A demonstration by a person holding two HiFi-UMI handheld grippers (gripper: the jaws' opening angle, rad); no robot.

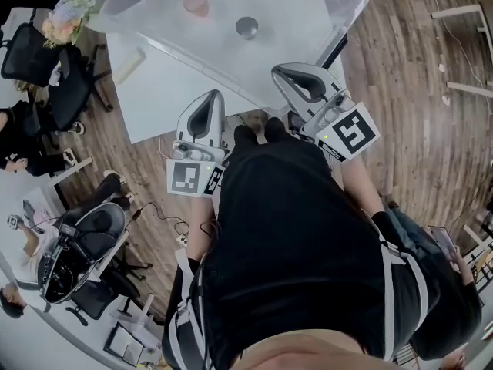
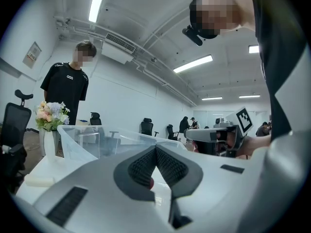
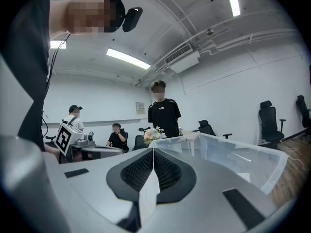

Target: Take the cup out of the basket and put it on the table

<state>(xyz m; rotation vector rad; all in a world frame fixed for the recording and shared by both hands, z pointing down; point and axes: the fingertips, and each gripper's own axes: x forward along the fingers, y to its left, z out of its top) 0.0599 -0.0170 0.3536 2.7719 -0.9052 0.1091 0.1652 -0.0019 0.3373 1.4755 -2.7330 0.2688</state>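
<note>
in the head view, a flower bouquet (image 1: 69, 10) is standing at the upper left, beside the white table (image 1: 158, 102). the left gripper (image 1: 209, 99) is hovering at centre left over the table's near part, well apart from the cup; its fingers are pressing together with nothing between them. the cup (image 1: 196, 5) is sitting inside the clear basket (image 1: 339, 6) at top centre, near a round grey object (image 1: 246, 27). the right gripper (image 1: 283, 72) is hovering right of centre, close to the basket's near wall; its fingers are likewise pressing together, holding nothing.
</note>
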